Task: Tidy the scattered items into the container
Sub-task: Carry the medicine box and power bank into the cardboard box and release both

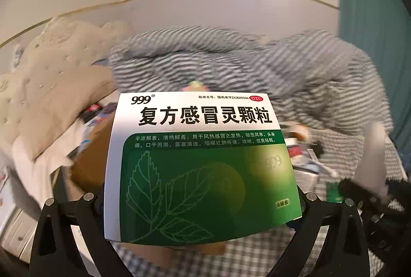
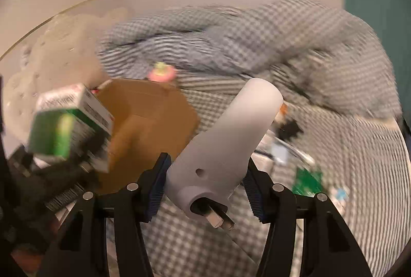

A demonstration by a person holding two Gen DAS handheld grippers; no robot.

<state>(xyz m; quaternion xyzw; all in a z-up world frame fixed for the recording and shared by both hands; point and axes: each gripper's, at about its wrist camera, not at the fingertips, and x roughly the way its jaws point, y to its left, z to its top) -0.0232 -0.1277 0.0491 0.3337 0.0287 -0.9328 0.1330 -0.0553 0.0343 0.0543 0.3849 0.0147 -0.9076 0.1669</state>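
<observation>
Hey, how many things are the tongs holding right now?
2: green-and-white medicine box in the left tongs; white plug-in device in the right tongs. Clutter on the bed is too blurred to count.

The green-and-white medicine box [image 1: 203,166], printed "999" with leaf outlines, is held up off the bed with its front face to the left wrist camera, tilted slightly. The white handle-shaped device [image 2: 226,146], metal prongs poking from its near end, slants up and away. The brown cardboard box [image 2: 146,128] sits on the checked bedding behind them. More small packets [image 1: 305,164] lie scattered on the bedding, blurred.
</observation>
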